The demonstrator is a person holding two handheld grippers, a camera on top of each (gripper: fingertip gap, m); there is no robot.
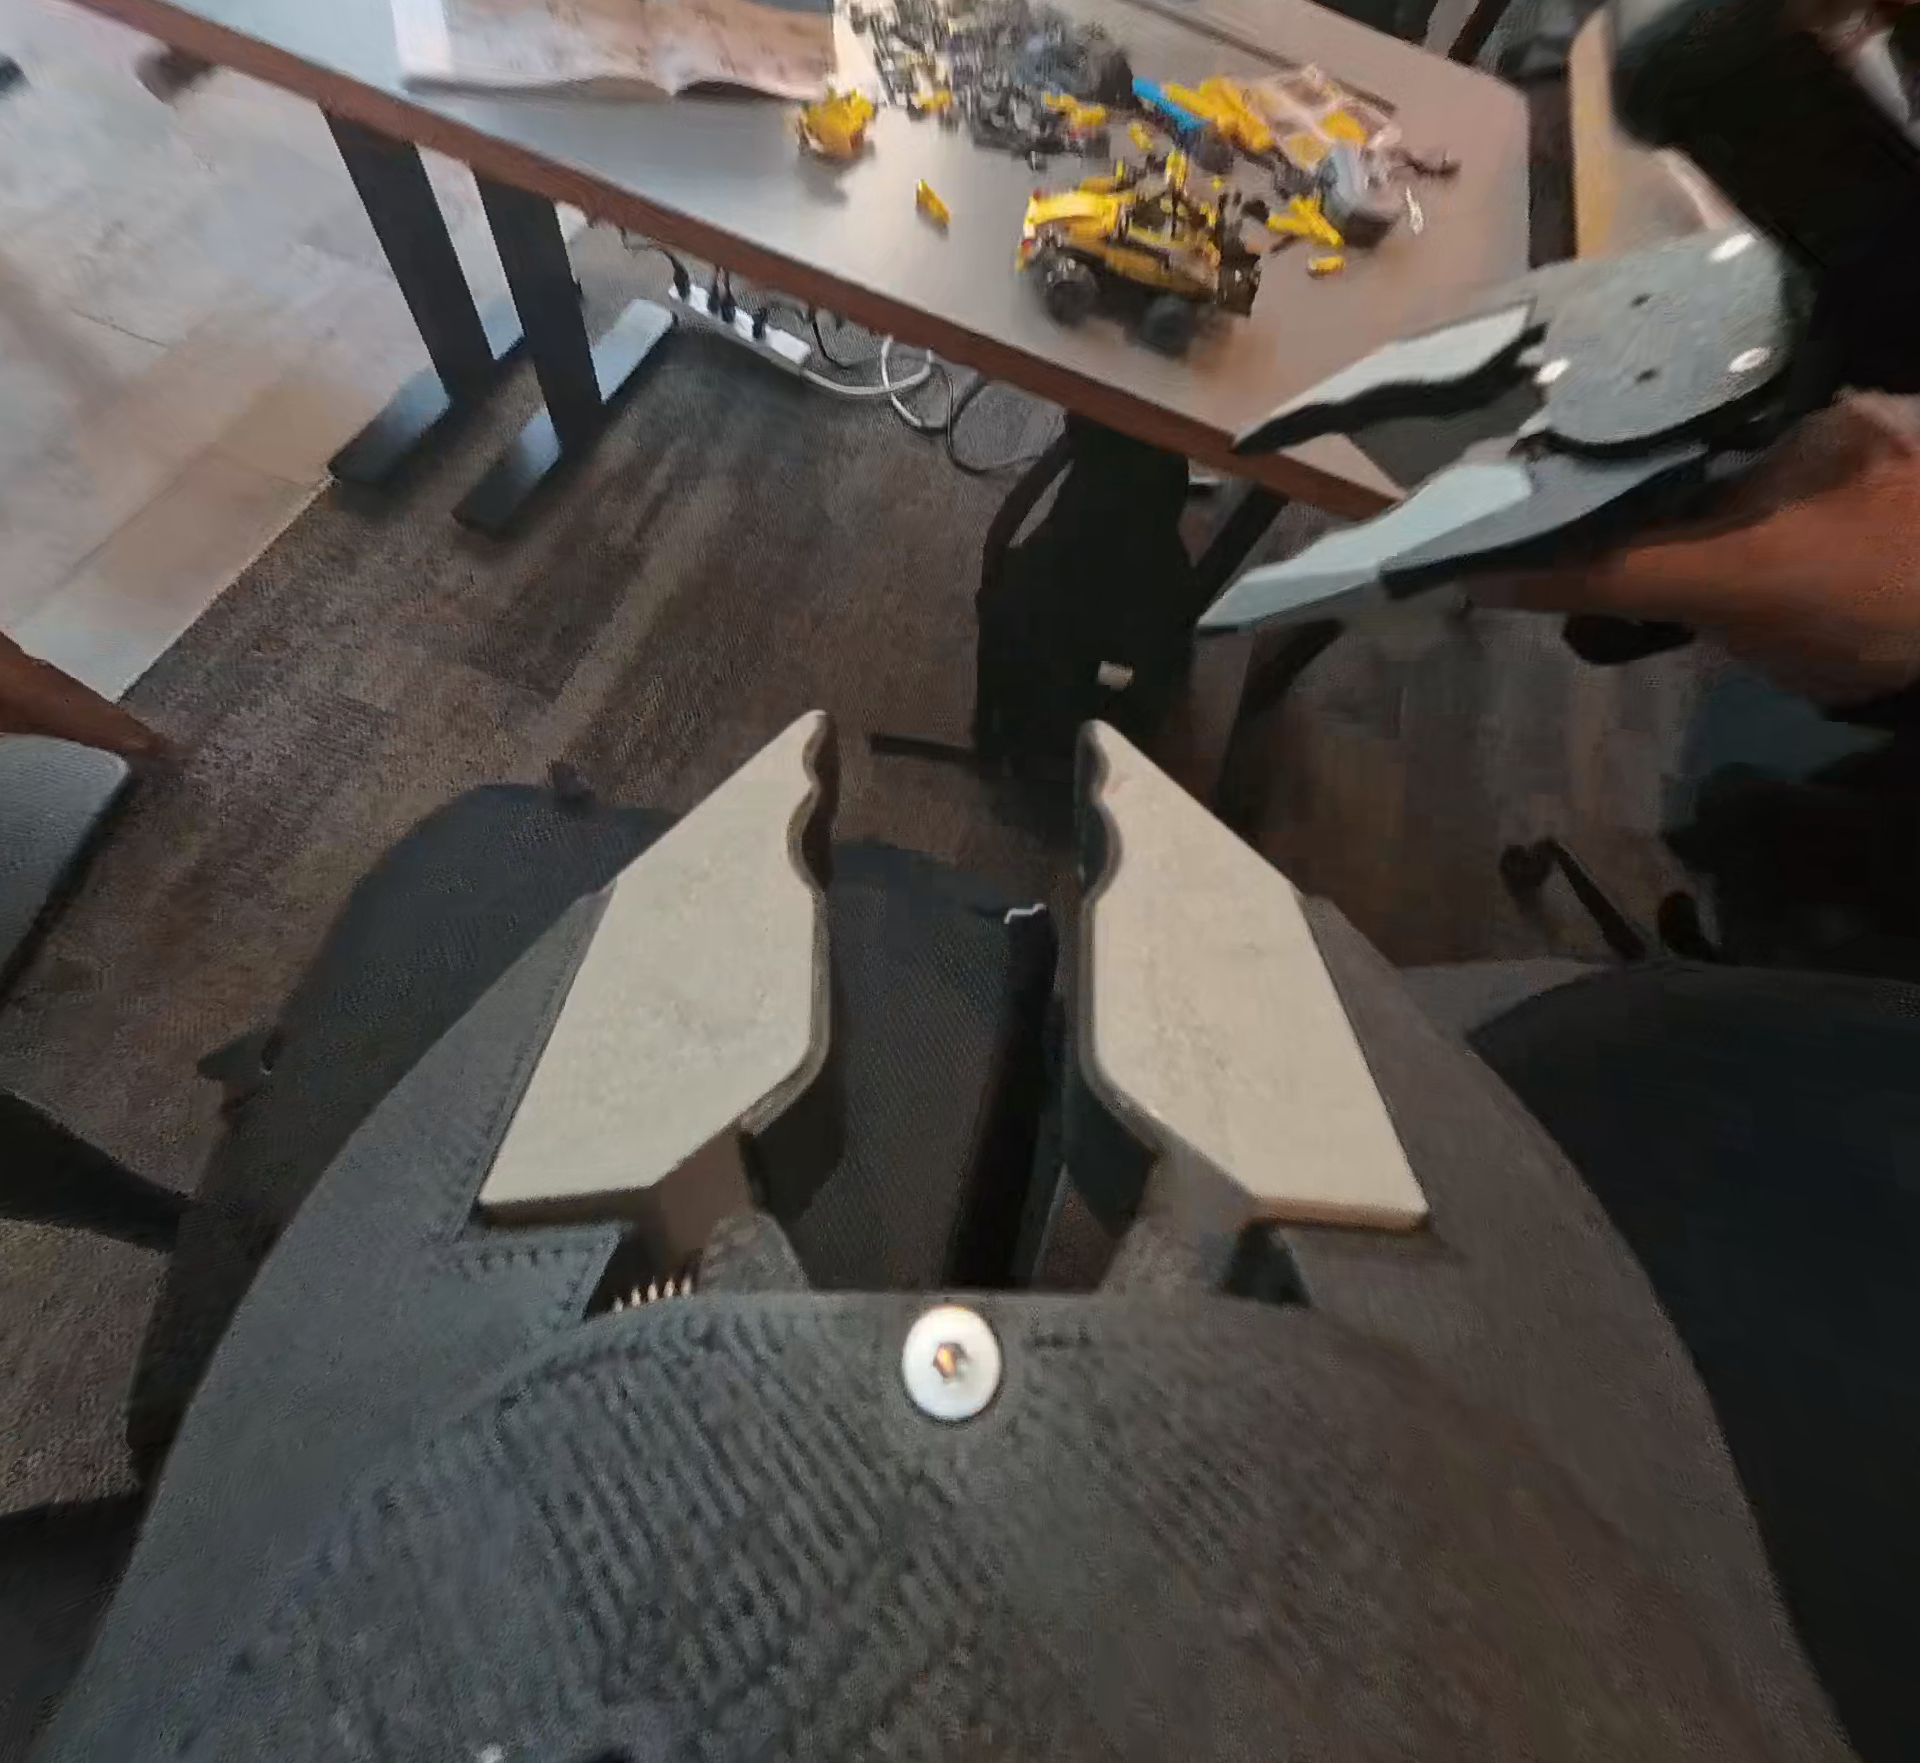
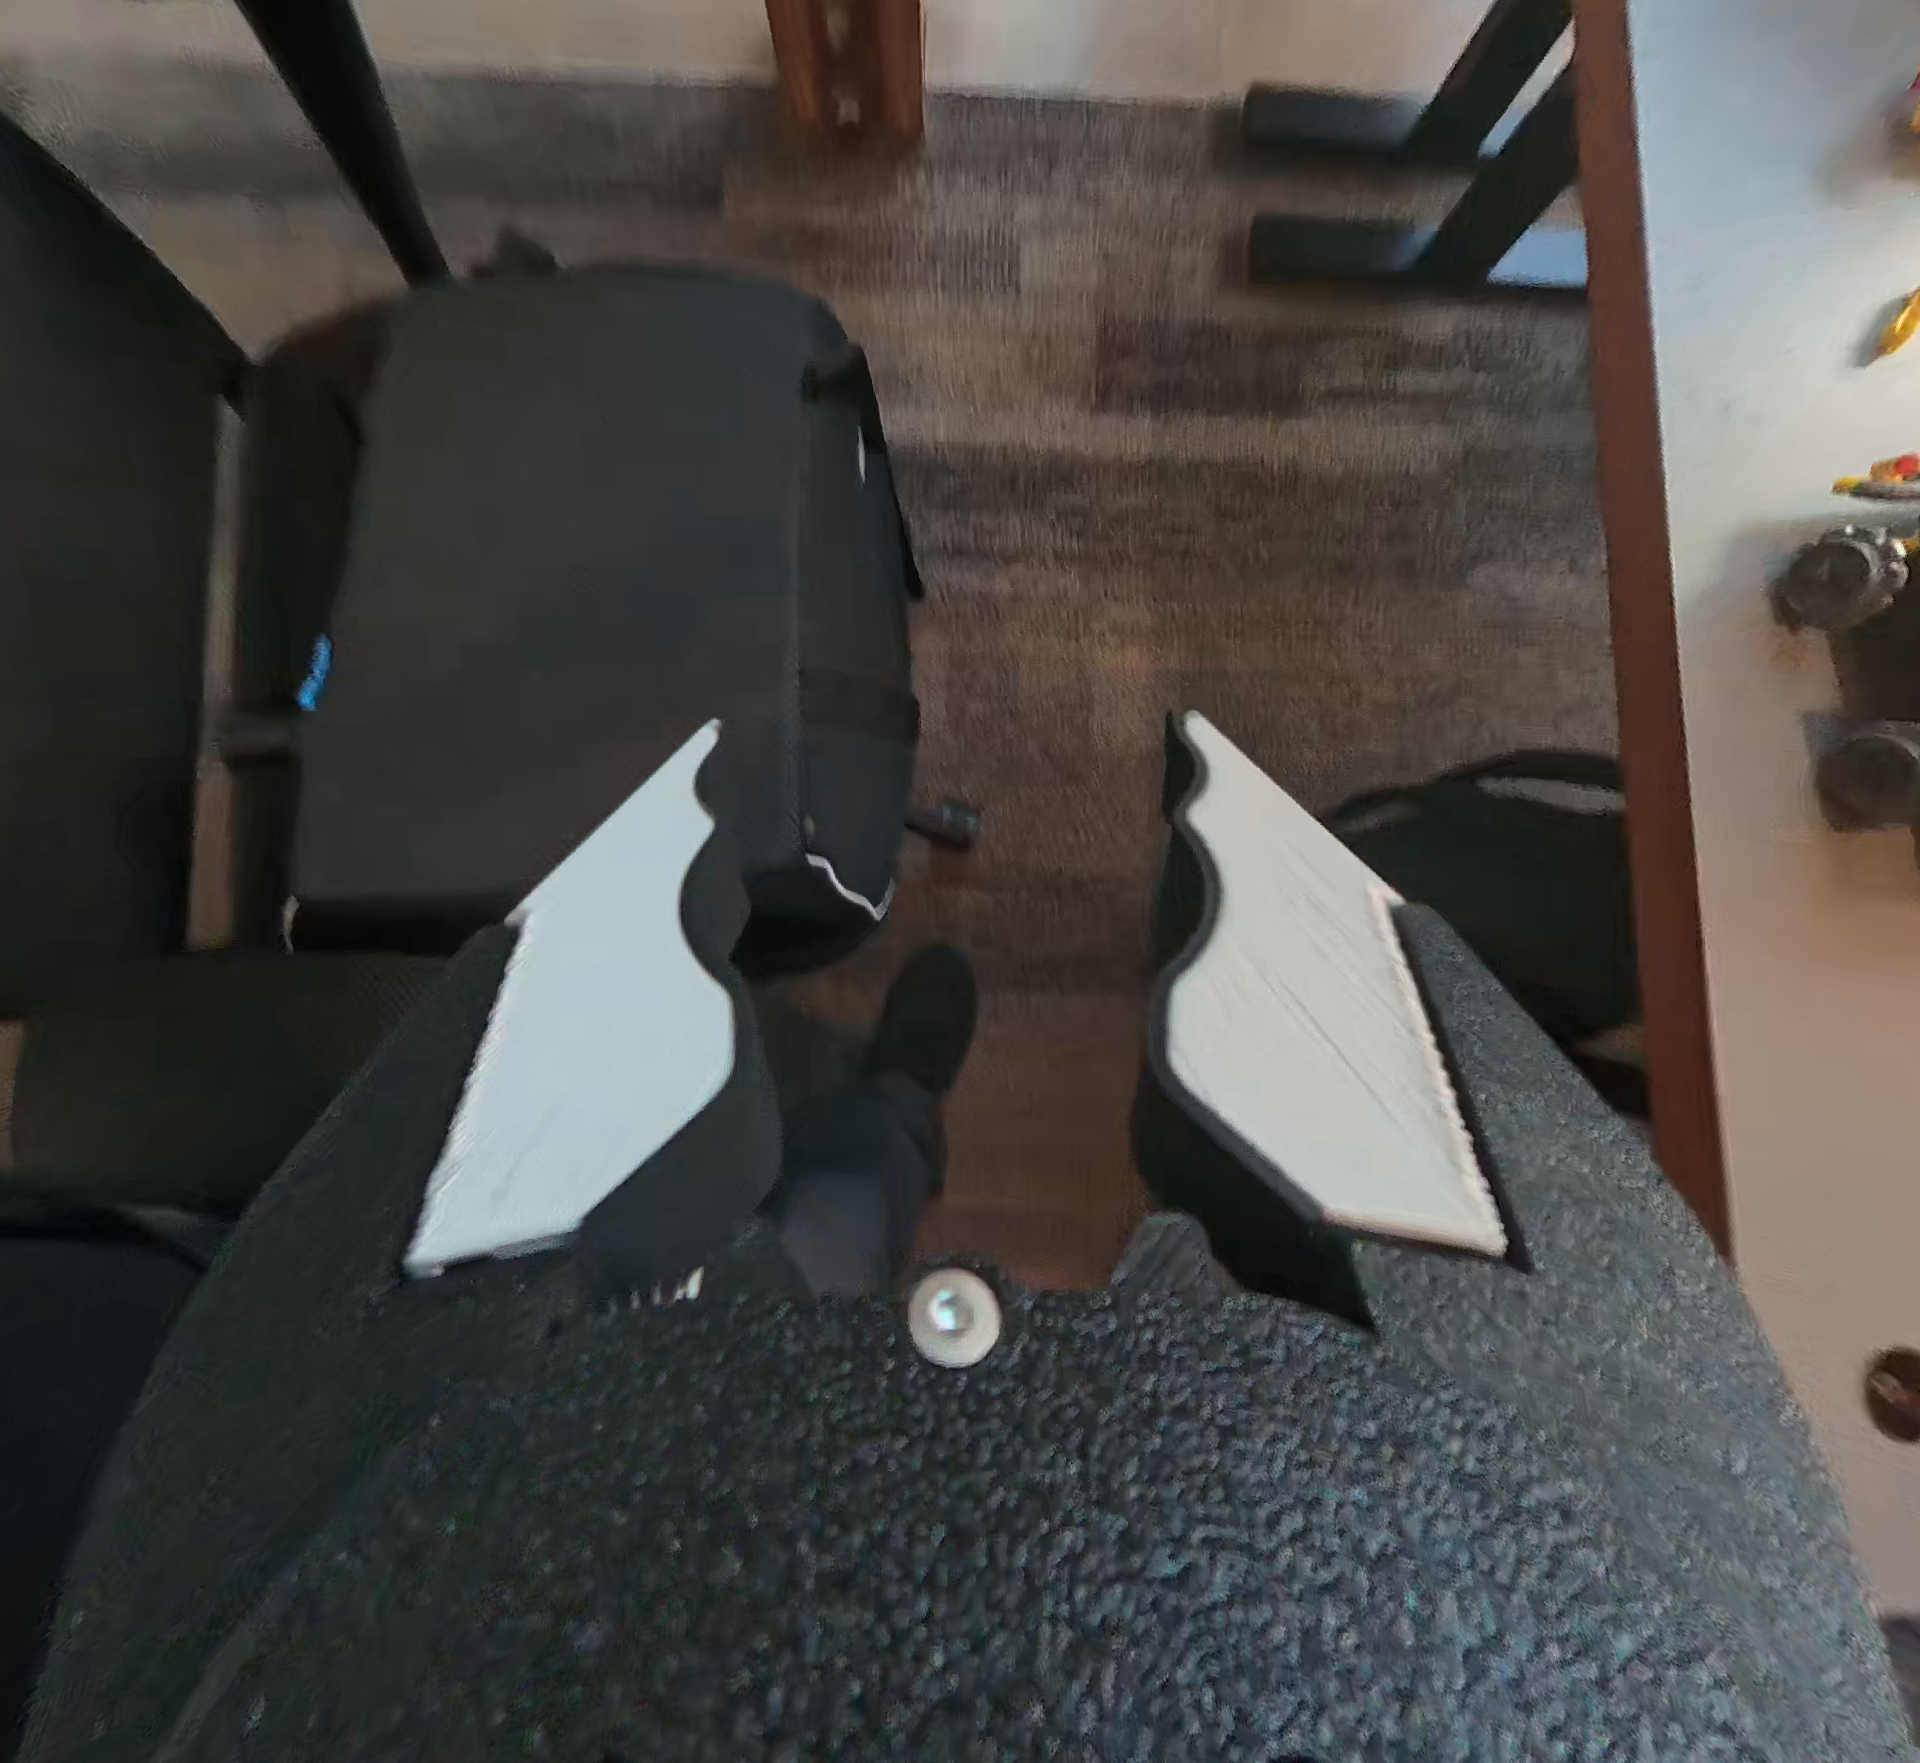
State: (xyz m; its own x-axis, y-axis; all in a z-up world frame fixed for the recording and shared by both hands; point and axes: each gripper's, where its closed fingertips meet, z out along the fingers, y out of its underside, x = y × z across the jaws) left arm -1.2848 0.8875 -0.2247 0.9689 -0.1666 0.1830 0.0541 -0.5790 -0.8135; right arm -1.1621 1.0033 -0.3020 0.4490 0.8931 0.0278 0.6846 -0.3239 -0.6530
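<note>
Your left gripper (image 1: 956,778) parted, holds nothing, hangs over carpet, well short of table (image 1: 727,186). Right gripper (image 2: 943,747) also spread, empty, beside table edge. Only left view shows yellow toy vehicle (image 1: 1143,259) on table among loose bricks (image 1: 1039,82); right view shows black chair (image 2: 582,570).

The left gripper (image 1: 956,757) is black with pale grey fingers (image 1: 686,1017). The right gripper (image 2: 940,726) is bumpy black with white fingers (image 2: 603,1079). The toy truck (image 1: 1138,259) is yellow and black. The table (image 1: 727,165) is grey with a brown edge. The carpet (image 1: 582,591) is speckled grey and brown. The bag (image 2: 582,591) is black.
</note>
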